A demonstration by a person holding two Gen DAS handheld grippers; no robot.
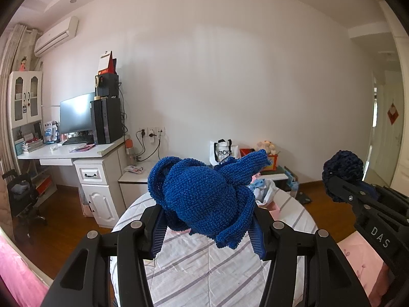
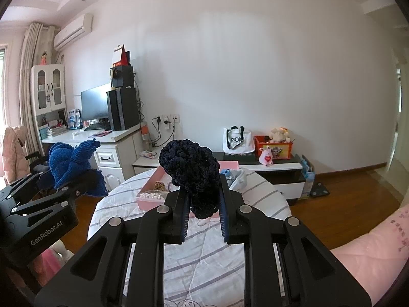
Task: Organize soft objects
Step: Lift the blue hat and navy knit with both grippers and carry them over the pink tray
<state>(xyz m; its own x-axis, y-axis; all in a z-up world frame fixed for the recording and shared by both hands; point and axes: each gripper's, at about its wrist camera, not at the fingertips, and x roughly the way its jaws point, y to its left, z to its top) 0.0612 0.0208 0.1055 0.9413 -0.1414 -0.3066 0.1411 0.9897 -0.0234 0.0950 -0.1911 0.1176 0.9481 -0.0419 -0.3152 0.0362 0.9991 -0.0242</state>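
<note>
My left gripper (image 1: 207, 227) is shut on a bright blue knitted piece (image 1: 202, 194) and holds it up above the striped quilt (image 1: 204, 263). It also shows in the right wrist view (image 2: 74, 163) at the left. My right gripper (image 2: 203, 212) is shut on a dark navy knitted piece (image 2: 191, 168), held above the quilt (image 2: 204, 250). That navy piece shows in the left wrist view (image 1: 342, 171) at the right. A pink box (image 2: 153, 186) with small items sits behind it, next to light blue clothes (image 2: 239, 179).
A white desk (image 1: 76, 151) with monitor and computer tower stands at the left by the wall. A low cabinet (image 2: 276, 168) holds a white tote bag (image 2: 236, 140) and a red toy box (image 2: 273, 148). A pink pillow (image 2: 370, 253) lies at the right. Wooden floor surrounds the bed.
</note>
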